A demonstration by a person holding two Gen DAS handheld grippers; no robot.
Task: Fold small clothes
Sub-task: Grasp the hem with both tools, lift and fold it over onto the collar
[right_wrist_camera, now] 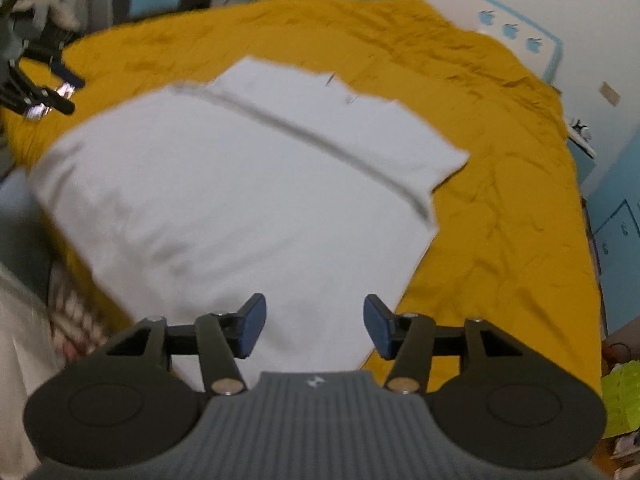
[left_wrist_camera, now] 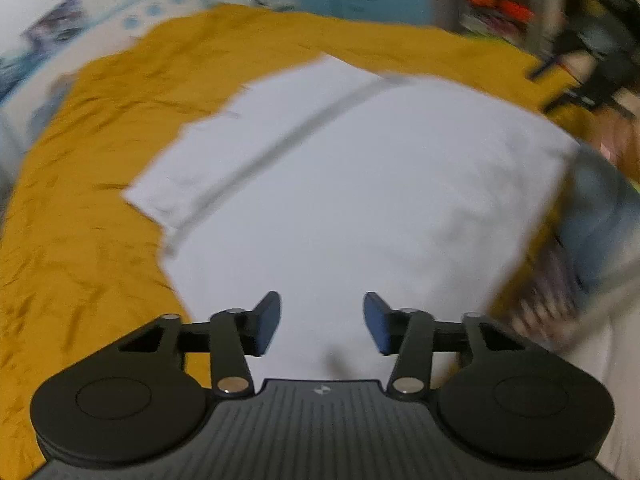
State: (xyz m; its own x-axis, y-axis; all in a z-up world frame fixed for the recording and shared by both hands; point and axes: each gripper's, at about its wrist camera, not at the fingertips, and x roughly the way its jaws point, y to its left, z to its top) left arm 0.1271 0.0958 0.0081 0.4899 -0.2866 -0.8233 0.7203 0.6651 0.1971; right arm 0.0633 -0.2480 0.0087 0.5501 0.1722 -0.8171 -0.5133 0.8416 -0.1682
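A white garment (left_wrist_camera: 340,184) lies flat on a mustard-yellow bedspread (left_wrist_camera: 92,200), one side folded over so a long fold edge runs across it. It also shows in the right wrist view (right_wrist_camera: 240,192) on the same spread (right_wrist_camera: 500,220). My left gripper (left_wrist_camera: 322,322) is open and empty, hovering above the garment's near edge. My right gripper (right_wrist_camera: 314,326) is open and empty above the garment's near corner. The left gripper (right_wrist_camera: 48,92) shows at the far left of the right wrist view, and the right gripper (left_wrist_camera: 576,80) at the far right of the left wrist view.
The bedspread has wide bare areas around the garment. A white wall with blue decoration (right_wrist_camera: 516,28) stands behind the bed. Blue furniture (right_wrist_camera: 616,216) is at the right. A shelf with clutter (left_wrist_camera: 500,4) stands at the back. Patterned fabric (left_wrist_camera: 548,300) hangs at the bed's edge.
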